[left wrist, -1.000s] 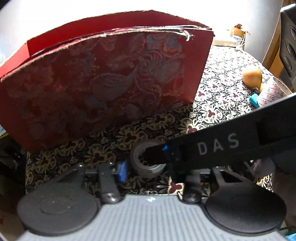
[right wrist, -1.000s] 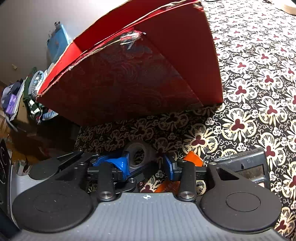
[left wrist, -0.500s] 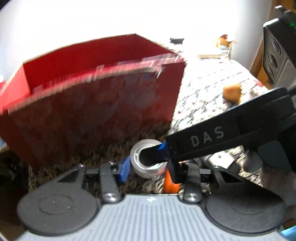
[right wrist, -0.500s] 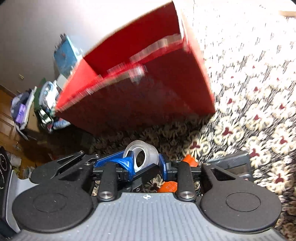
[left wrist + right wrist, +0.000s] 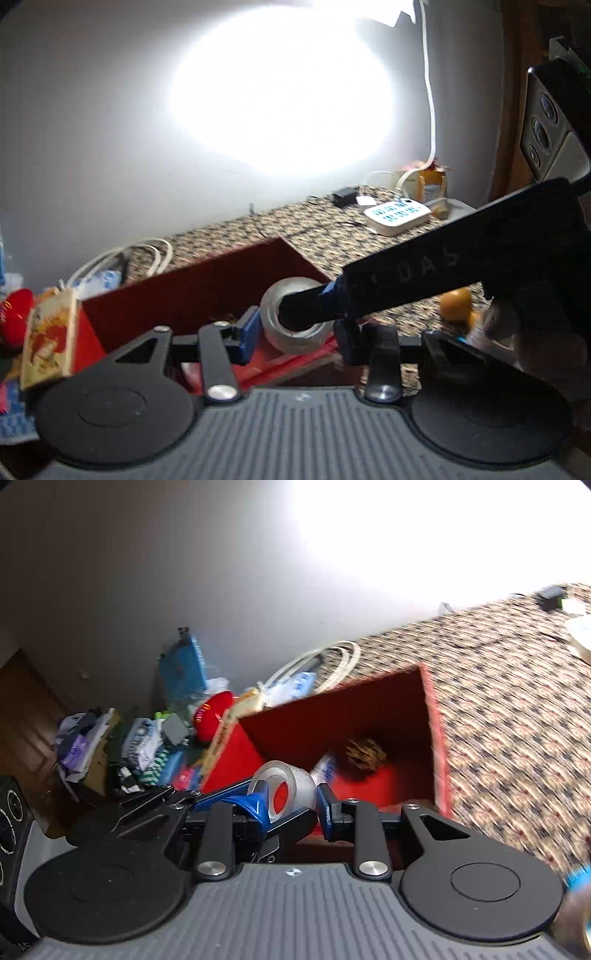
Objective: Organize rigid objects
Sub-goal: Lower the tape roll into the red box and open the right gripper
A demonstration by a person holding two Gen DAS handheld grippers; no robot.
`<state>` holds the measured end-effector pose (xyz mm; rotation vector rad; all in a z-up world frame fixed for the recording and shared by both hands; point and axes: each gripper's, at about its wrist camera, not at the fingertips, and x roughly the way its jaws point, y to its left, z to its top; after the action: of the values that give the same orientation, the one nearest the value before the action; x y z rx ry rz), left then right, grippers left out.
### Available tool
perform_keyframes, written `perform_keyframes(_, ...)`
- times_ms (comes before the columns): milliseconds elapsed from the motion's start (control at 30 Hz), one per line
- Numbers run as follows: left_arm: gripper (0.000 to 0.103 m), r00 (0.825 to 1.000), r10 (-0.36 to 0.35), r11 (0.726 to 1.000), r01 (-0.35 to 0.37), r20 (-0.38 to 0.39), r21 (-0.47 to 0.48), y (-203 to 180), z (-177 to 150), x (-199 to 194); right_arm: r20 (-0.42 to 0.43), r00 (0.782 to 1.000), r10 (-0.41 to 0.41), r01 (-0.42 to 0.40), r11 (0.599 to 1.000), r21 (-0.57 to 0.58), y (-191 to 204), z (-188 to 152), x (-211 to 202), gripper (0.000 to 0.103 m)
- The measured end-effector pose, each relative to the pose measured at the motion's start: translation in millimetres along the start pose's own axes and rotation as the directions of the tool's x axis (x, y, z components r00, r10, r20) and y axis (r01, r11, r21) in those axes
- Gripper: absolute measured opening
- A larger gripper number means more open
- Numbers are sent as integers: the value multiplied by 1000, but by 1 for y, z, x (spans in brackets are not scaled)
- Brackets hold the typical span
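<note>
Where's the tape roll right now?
In both wrist views the tape roll sits low centre, held between both hand-held grippers just above the red box's open top.

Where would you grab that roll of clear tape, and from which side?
Probably by its ring wall, coming at the open face. The tape roll is a hollow ring, so one finger can slip through the hole while the other presses on the outside. The right hand-held gripper appears to pinch it that way, above the red box.
</note>
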<state>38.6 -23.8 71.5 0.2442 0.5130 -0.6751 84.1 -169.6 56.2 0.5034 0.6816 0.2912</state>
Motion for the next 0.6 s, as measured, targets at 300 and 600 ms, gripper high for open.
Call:
perform_keyframes(300,40,989,89,991,-99,-119,-85,82,2,53,-177,984,26,-26,1000,5,10,28,110,9)
perform_keyframes(600,41,956,161,962,-207,-247,-175,135,-16,105,-168,985,-43,41,999,-19,8,33,160,14)
